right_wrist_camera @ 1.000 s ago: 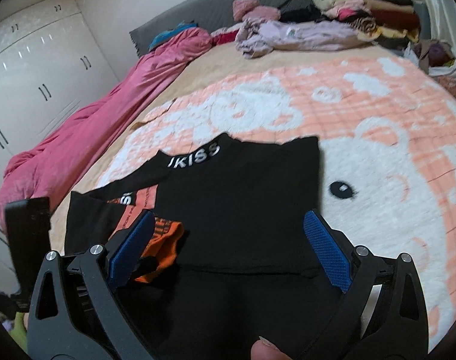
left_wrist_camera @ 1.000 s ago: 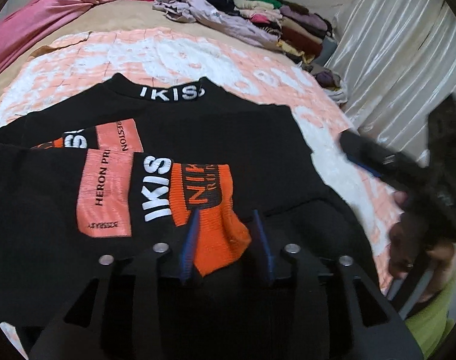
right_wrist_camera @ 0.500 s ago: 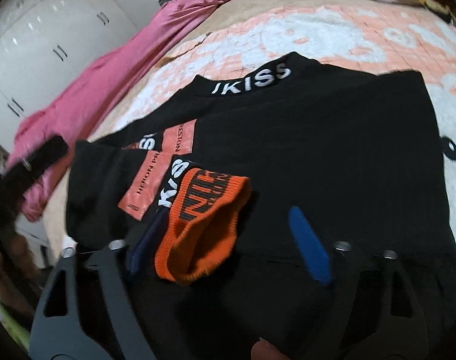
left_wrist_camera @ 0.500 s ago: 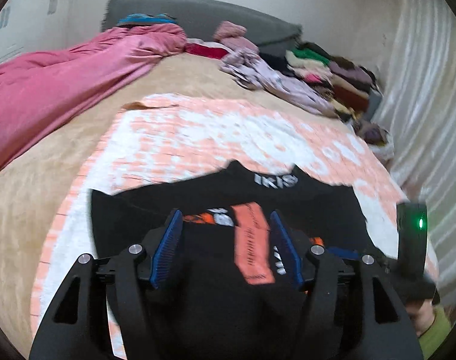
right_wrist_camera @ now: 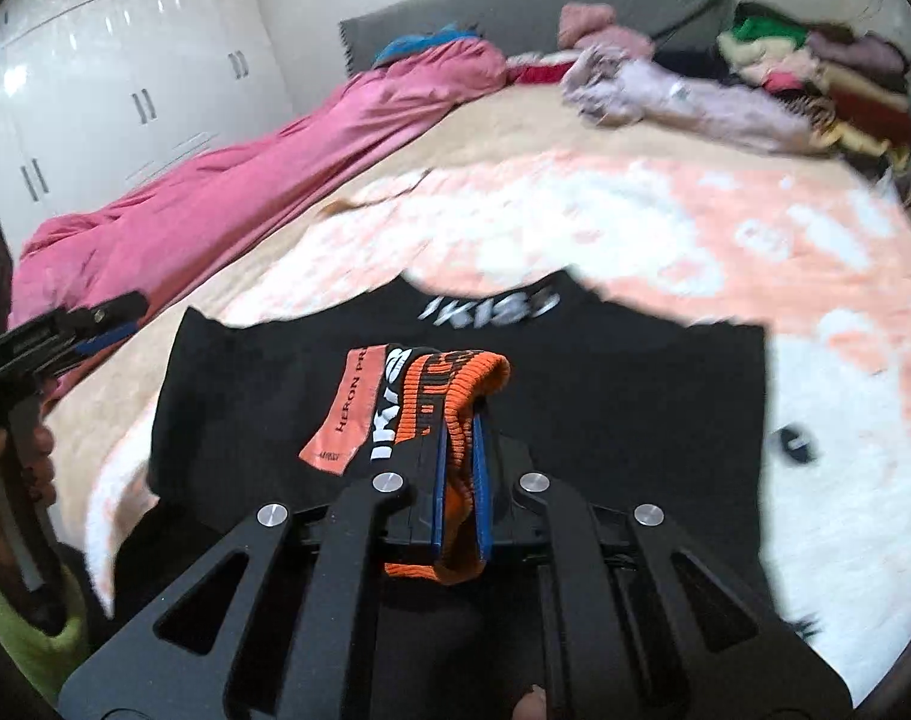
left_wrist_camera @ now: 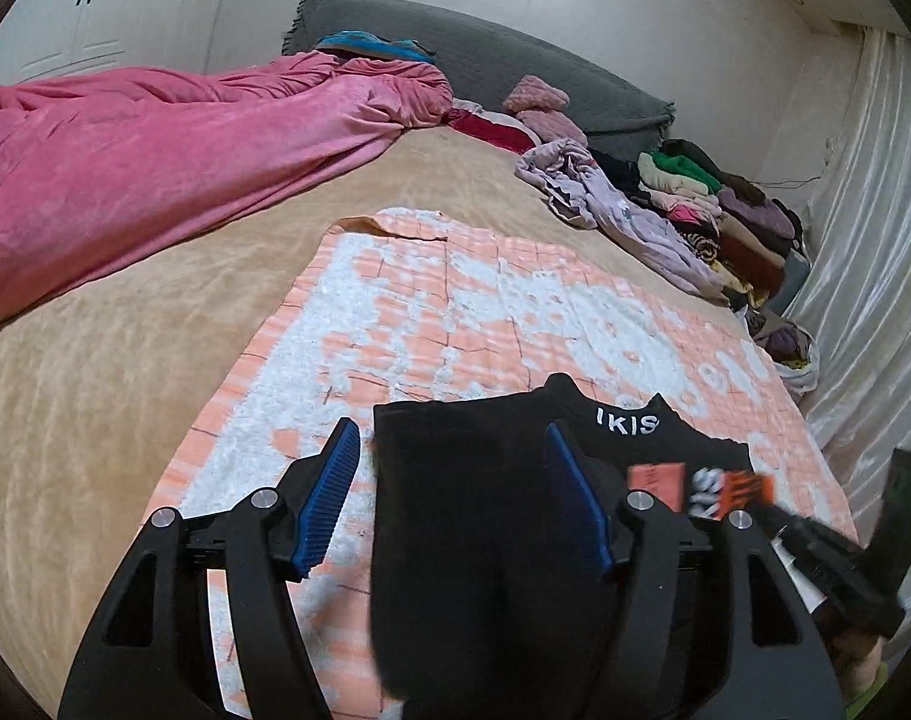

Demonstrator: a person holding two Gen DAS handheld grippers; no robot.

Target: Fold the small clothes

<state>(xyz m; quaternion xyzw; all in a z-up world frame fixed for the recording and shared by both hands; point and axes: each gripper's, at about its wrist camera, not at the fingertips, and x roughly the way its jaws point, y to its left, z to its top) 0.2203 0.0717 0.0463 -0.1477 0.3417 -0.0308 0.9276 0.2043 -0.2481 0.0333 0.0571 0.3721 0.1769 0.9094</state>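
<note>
A black sweater [right_wrist_camera: 635, 396] with white collar lettering and orange patches lies on a peach-and-white blanket [right_wrist_camera: 695, 222] on the bed. My right gripper [right_wrist_camera: 458, 450] is shut on the sweater's orange knit cuff [right_wrist_camera: 455, 384] and holds the sleeve over the sweater's body. My left gripper [left_wrist_camera: 455, 480] is open and empty, raised over the sweater's left side [left_wrist_camera: 455, 510]; black fabric shows between its blue pads [left_wrist_camera: 329, 498]. The right gripper also shows at the right edge of the left wrist view [left_wrist_camera: 839, 564], and the left gripper at the left edge of the right wrist view [right_wrist_camera: 65, 330].
A pink duvet [left_wrist_camera: 125, 168] lies along the bed's left side. A lilac garment [left_wrist_camera: 605, 204] and a stack of folded clothes [left_wrist_camera: 725, 210] sit at the far right by the curtain. A grey headboard [left_wrist_camera: 455, 60] and white wardrobes [right_wrist_camera: 125, 90] stand behind.
My left gripper let go of the orange cuff, opened and lifted away to the left. My right gripper closed on the cuff and raised it over the sweater.
</note>
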